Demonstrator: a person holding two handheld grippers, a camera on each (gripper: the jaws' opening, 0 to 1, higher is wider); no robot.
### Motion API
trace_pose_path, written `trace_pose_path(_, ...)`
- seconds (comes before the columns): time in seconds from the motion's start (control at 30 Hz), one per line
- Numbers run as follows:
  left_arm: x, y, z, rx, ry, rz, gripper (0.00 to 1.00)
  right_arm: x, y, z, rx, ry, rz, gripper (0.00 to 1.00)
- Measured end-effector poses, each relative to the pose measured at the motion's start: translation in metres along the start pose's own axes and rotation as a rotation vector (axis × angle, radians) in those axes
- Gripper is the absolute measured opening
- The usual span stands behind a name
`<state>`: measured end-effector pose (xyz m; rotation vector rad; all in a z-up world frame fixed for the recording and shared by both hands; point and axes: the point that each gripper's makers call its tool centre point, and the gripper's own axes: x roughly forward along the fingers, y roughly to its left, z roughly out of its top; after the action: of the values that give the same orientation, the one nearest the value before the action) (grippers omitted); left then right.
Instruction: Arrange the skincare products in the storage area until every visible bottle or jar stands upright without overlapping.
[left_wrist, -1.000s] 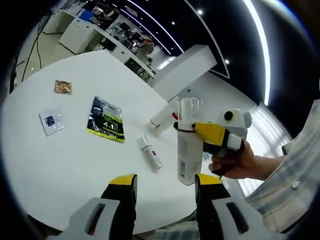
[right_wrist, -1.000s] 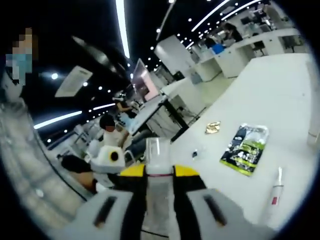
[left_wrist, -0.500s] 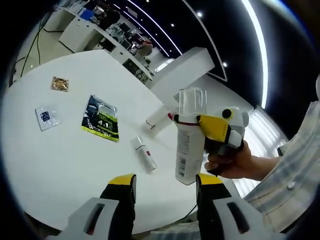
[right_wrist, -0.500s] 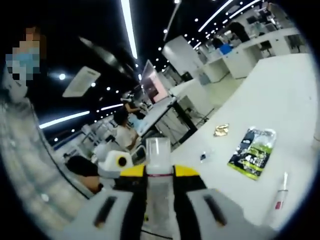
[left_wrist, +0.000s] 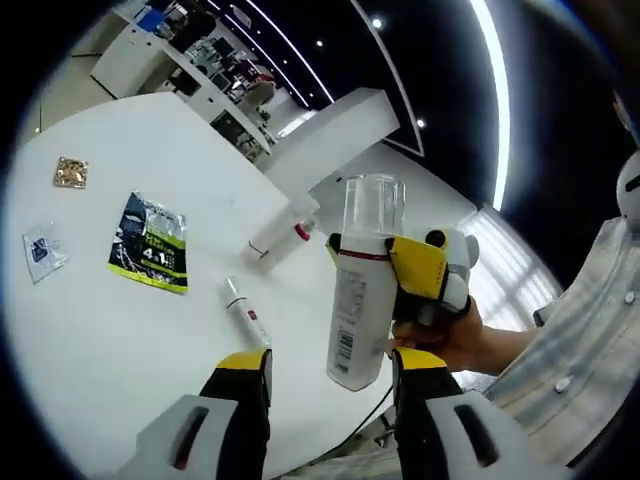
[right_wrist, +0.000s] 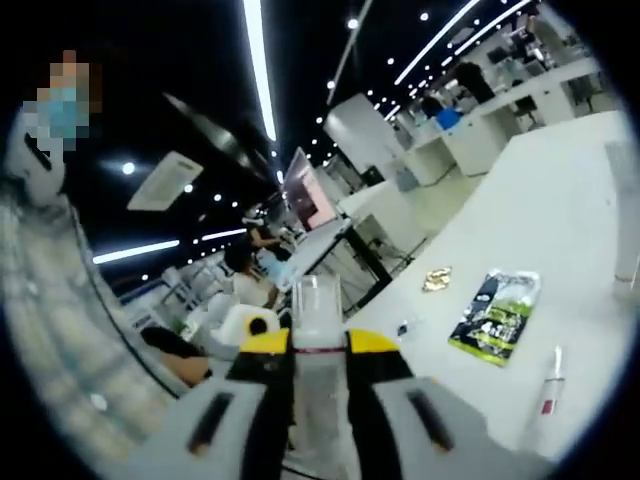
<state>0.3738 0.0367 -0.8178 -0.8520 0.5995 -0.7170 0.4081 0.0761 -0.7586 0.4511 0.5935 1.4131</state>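
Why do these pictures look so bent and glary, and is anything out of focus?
Both views are fisheye, so the table edge curves and the ceiling light strips bow. In the left claw view the strips glare white, but the bottle and its label print look crisp. In the right claw view the bottle, close between the jaws, looks soft, and the far desks smear.

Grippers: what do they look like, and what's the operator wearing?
Both grippers have grey jaws with yellow-and-black tips: left gripper, right gripper. The right gripper has a white body behind its yellow jaw. The person's sleeve is light, faintly checked, with buttons.
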Motion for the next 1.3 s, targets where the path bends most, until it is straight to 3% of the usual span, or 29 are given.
trace_pose_path(0.17, 0.012, -0.016, 0.003, 0.002, 0.022, -0.077, 0.49, -0.01, 0.005, 0.007, 0.05, -0.07, 0.023, 0.17)
trace_pose_path(0.27, 0.02, -0.027, 0.005, 0.009, 0.04, -0.121, 0.48, -0.014, 0.002, 0.009, 0.038, -0.09, -0.009, 0.17)
trace_pose_path(0.3, 0.023, -0.029, 0.005, 0.021, 0.051, -0.121, 0.47, -0.016, -0.003, 0.011, 0.019, -0.092, -0.049, 0.17)
trace_pose_path(0.43, 0.031, -0.025, 0.01, 0.126, 0.085, -0.059, 0.41, -0.021, -0.009, 0.013, -0.023, -0.101, -0.15, 0.17)
trace_pose_path(0.53, 0.034, -0.02, 0.015, 0.203, 0.106, -0.005, 0.32, -0.021, -0.011, 0.013, -0.105, -0.082, -0.225, 0.18)
trace_pose_path(0.63, 0.041, -0.028, 0.018, 0.33, 0.15, -0.01, 0.26, -0.022, -0.013, 0.018, -0.172, -0.075, -0.281, 0.18)
trace_pose_path(0.7, 0.044, -0.028, 0.024, 0.391, 0.139, 0.019, 0.26, -0.022, -0.011, 0.024, -0.209, -0.079, -0.286, 0.18)
trace_pose_path(0.77, 0.046, -0.031, 0.029, 0.391, 0.135, 0.003, 0.25, -0.023, -0.01, 0.031, -0.287, -0.074, -0.313, 0.18)
trace_pose_path(0.83, 0.047, -0.029, 0.035, 0.457, 0.143, 0.002, 0.24, -0.022, -0.007, 0.033, -0.379, -0.045, -0.324, 0.19)
trace_pose_path(0.9, 0.048, -0.03, 0.035, 0.486, 0.166, 0.006, 0.24, -0.021, -0.005, 0.033, -0.407, -0.03, -0.331, 0.19)
trace_pose_path(1.07, 0.046, -0.031, 0.037, 0.529, 0.198, 0.012, 0.23, -0.026, -0.006, 0.037, -0.34, -0.053, -0.315, 0.19)
trace_pose_path(1.23, 0.05, -0.024, 0.035, 0.576, 0.26, 0.094, 0.23, -0.028, -0.013, 0.032, -0.333, -0.016, -0.351, 0.21)
trace_pose_path(1.3, 0.053, -0.028, 0.038, 0.6, 0.267, 0.096, 0.22, -0.031, -0.023, 0.025, -0.321, 0.029, -0.393, 0.24)
